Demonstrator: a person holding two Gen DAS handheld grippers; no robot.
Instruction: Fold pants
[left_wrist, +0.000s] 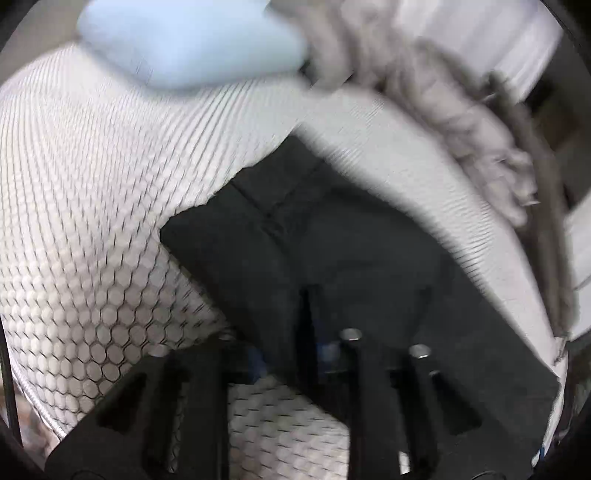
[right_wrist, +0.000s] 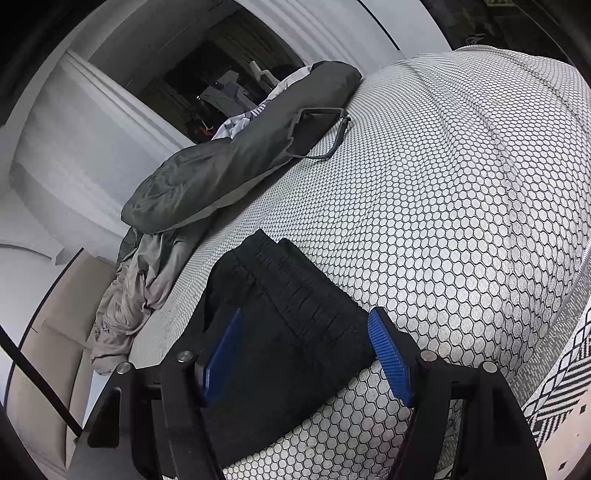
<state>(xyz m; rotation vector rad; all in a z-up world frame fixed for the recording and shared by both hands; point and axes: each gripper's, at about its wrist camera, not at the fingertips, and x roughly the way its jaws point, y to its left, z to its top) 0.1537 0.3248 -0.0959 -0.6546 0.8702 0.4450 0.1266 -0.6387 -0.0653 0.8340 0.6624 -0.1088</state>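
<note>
Pants (right_wrist: 280, 332), black with a ribbed waistband, lie flat on the honeycomb-patterned mattress (right_wrist: 461, 192), likely so they can be creased; a grey sleeping bag (right_wrist: 221, 166) and a pale blue pillow (left_wrist: 192, 40) sit well clear. The right gripper (right_wrist: 306, 354) hovers with jaws spread either side of the waistband, its blue pads (right_wrist: 389, 358) not pressing. The left gripper (left_wrist: 310, 332) has jaws drawn nearly together around a dark fold, apparently pinching it to lift.
</note>
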